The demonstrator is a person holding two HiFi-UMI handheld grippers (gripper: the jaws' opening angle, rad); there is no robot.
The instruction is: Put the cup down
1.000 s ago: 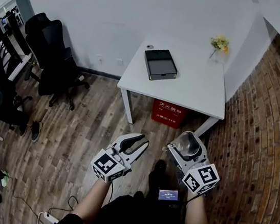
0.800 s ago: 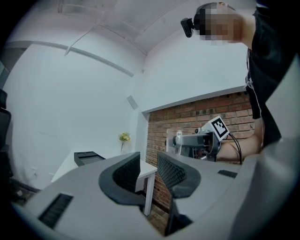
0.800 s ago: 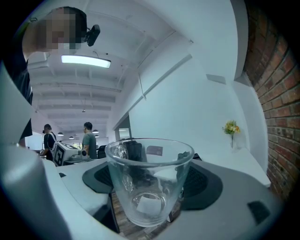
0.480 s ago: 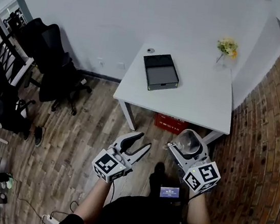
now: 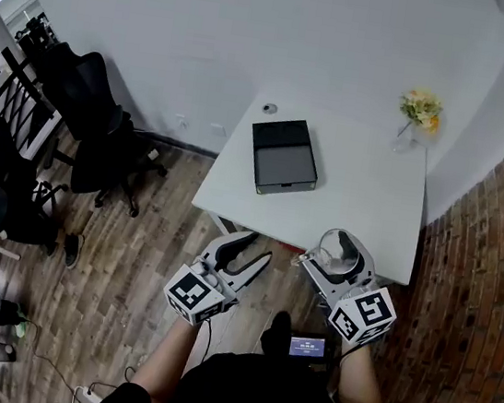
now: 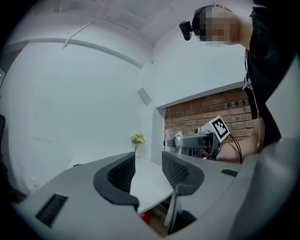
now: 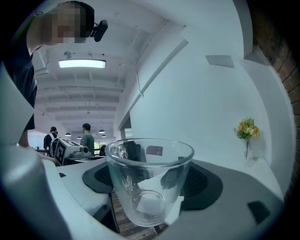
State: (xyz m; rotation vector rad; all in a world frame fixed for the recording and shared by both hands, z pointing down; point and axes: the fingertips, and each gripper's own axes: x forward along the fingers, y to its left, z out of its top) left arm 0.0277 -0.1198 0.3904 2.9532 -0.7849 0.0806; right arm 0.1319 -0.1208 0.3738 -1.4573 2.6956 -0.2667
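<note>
A: Hand-held grippers, quick.

B: I'm running two. On my left hand-held gripper point(image 6: 147, 171) the jaws are spread wide and opening. Nothing is pinched; I only see the counter point(image 5: 365, 193) through the gap. My right hand-held gripper point(image 5: 338, 252) is clamped on the cup point(image 7: 149, 183), with a black pad pressing each side.

A: Where's the cup?

B: It's upright in my right jaws. In the head view it sits over the counter's near edge, and it isn't resting on anything.

A: Containers?

B: The cup is clear glass and I see straight through to its base. The black box point(image 5: 283, 157) sits open on the counter's left part, showing only its grey floor. The small vase point(image 7: 248, 158) at the far right corner holds yellow flowers point(image 5: 420, 108).

A: Counts?

B: Two hand-held grippers, one cup, one box, one vase, one counter. There's also one small round thing point(image 5: 268, 109) just behind the box, but I can't tell what it is. A black office chair point(image 5: 90, 99) stands well off to the left on the wood floor point(image 5: 133, 254).
</note>
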